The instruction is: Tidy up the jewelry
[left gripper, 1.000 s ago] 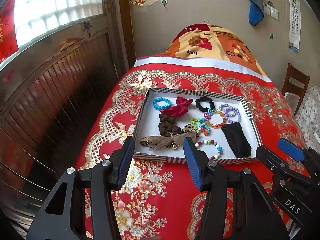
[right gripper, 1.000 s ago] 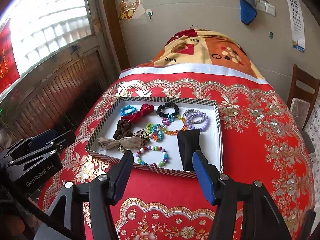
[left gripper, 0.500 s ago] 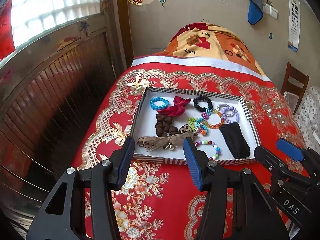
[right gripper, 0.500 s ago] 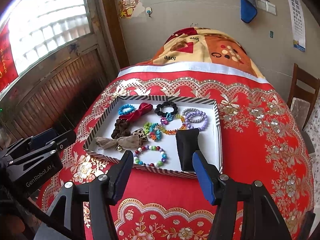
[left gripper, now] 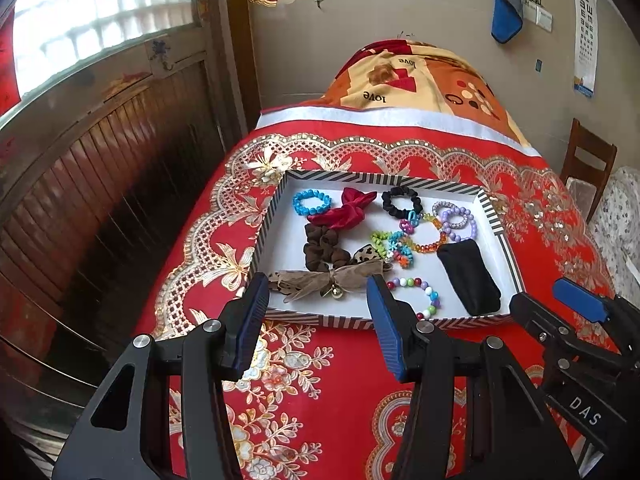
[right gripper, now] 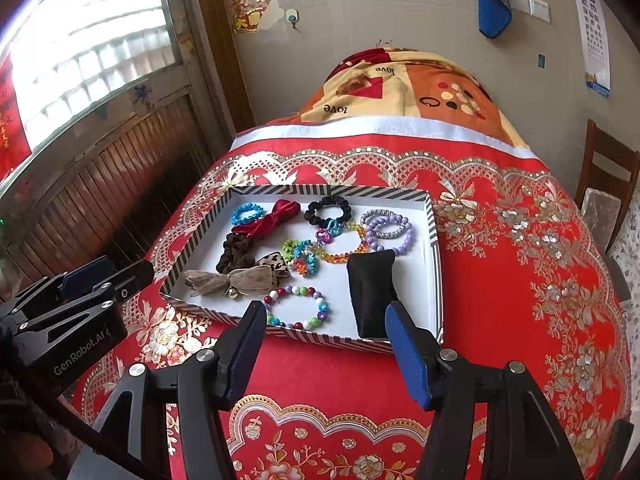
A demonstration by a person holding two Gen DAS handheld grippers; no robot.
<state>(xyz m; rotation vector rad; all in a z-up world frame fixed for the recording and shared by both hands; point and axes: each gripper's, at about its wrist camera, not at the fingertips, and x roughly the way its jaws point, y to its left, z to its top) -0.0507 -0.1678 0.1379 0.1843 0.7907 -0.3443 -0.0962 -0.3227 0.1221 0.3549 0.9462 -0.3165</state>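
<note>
Hovering over the red, gold-embroidered tablecloth, the left gripper and right gripper both stand spread with nothing between their blue pads. Just beyond them lies the shallow white tray with a black-and-white striped rim, holding beaded bracelets, fabric scrunchies, what looks like a folded black cloth pouch.

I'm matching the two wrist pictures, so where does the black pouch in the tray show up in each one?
Left wrist: black pouch lies lower right of centre, in the tray's near right corner.
Right wrist: black pouch lies just below centre.
Shared landmark: the multicoloured bead bracelet beside it.
</note>
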